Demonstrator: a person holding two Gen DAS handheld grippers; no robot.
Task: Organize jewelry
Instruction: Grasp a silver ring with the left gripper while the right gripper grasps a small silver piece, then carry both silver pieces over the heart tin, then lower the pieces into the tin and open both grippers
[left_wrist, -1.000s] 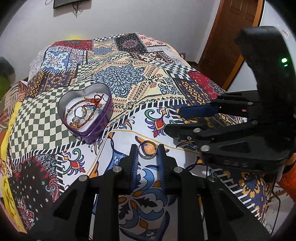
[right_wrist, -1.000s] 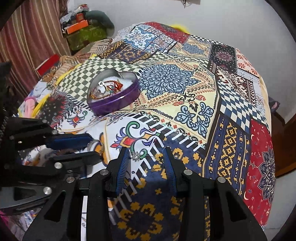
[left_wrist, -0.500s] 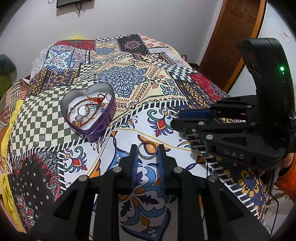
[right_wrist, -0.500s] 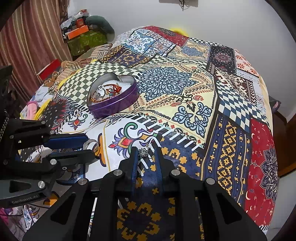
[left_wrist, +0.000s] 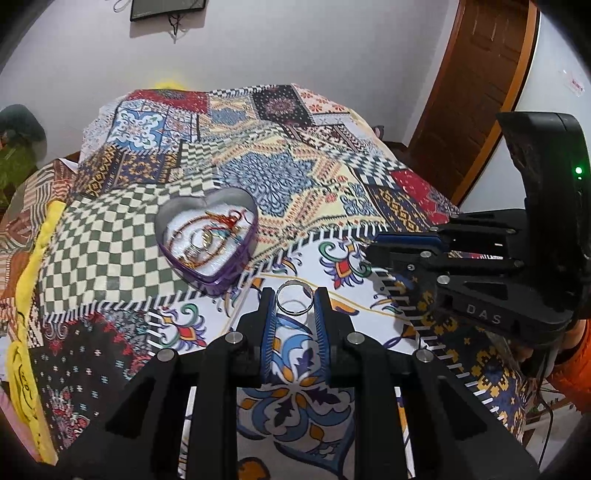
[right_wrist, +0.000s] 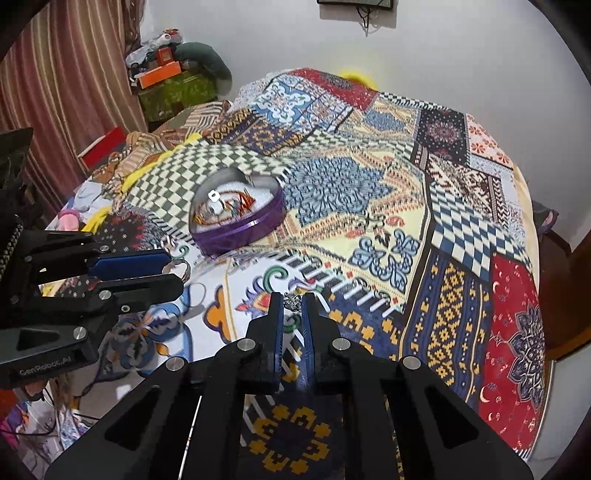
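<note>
Gripping a ring (left_wrist: 294, 301), left fingers (left_wrist: 266, 306) fill one view; right fingers (right_wrist: 275, 312) pinch a silver trinket (right_wrist: 293, 302)

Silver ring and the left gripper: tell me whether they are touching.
Touching. The left wrist view shows the silver ring pinched between the left gripper's fingertips, both pads against its rim, held above the bedspread.

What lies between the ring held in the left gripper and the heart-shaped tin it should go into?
Nothing visible. The silver ring sits between the left gripper fingers, and only open patterned bedspread separates it from the purple heart-shaped tin, whose top is open.
</note>
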